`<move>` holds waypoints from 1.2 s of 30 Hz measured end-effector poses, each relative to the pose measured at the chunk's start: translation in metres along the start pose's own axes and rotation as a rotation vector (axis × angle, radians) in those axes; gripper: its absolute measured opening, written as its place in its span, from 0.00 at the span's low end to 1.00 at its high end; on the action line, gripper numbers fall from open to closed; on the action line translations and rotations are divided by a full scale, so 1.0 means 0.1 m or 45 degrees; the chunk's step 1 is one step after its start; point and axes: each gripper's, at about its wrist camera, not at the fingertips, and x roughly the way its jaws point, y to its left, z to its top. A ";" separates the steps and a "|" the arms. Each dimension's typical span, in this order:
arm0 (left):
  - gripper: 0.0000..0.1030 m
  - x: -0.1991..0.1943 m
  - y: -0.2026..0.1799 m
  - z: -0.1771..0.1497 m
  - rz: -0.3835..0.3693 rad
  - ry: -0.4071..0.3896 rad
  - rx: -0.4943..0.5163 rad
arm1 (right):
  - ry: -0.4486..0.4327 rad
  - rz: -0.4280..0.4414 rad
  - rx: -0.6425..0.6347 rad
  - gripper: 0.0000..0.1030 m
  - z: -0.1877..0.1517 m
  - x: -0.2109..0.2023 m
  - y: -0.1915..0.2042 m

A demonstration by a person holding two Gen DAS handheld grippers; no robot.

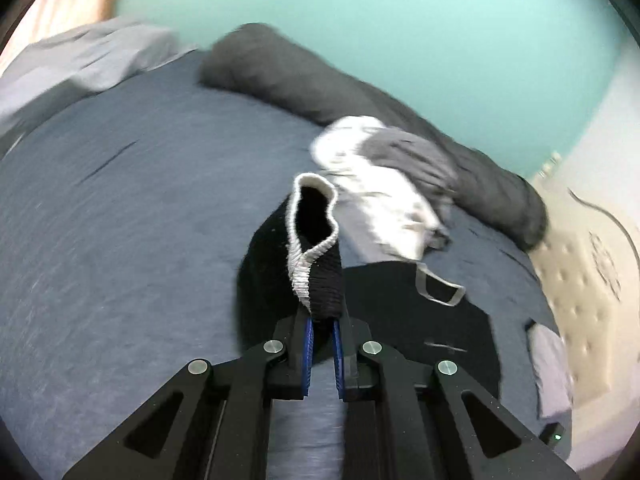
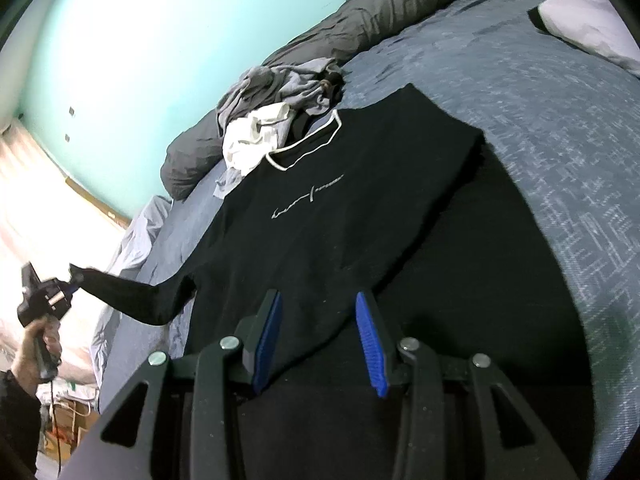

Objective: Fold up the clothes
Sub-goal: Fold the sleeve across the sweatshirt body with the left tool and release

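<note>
- Black shirt (image 2: 328,216) lies flat on the blue bedspread (image 2: 540,92), beside a clothes pile (image 2: 272,120).
- Left gripper (image 1: 321,326) pinches its sleeve cuff (image 1: 316,248), lifted.
- Right gripper (image 2: 318,336) is spread above the hem.

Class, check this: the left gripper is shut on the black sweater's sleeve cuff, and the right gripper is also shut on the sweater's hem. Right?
Not quite. The left gripper is shut on the black sweater at the sleeve cuff, but the right gripper is open above the hem, gripping nothing, as the right wrist view shows.
</note>
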 end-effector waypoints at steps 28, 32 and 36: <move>0.08 1.10 -3.17 -1.19 -0.365 0.354 0.440 | -0.104 -0.044 0.108 0.38 0.20 -0.54 -0.51; 0.08 1.21 -3.22 -1.43 -0.352 0.405 0.476 | -0.108 -0.053 0.118 0.38 0.21 -0.55 -0.54; 0.08 1.45 -3.15 -1.71 -0.318 0.498 0.466 | -0.104 -0.061 0.123 0.38 0.19 -0.54 -0.56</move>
